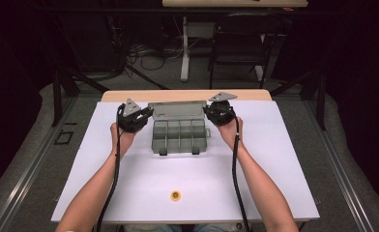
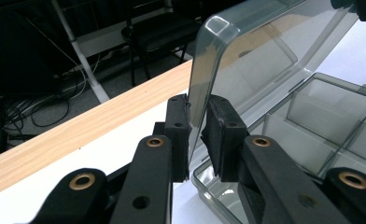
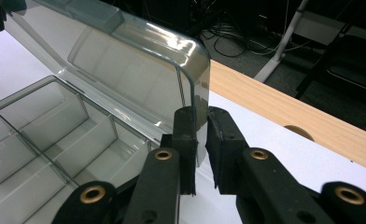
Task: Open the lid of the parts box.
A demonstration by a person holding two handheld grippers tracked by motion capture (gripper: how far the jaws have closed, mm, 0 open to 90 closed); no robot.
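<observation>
A smoky clear plastic compartment box (image 1: 179,137) sits on the white sheet at the table's far middle, its compartments bare. Its hinged lid (image 1: 178,109) stands up at the back. My left gripper (image 1: 146,113) is shut on the lid's left edge. In the left gripper view the thin lid (image 2: 256,60) runs between the pads of that gripper (image 2: 197,116). My right gripper (image 1: 208,110) is shut on the lid's right edge. In the right gripper view the lid (image 3: 139,65) enters that gripper (image 3: 200,121) from above, with the box's compartments (image 3: 45,126) to the left.
A small yellow round piece (image 1: 176,195) lies near the front edge of the white sheet (image 1: 274,169). A strip of wooden tabletop (image 1: 187,94) shows behind the box. Beyond the table stand a black chair (image 1: 238,43), a desk leg and floor cables.
</observation>
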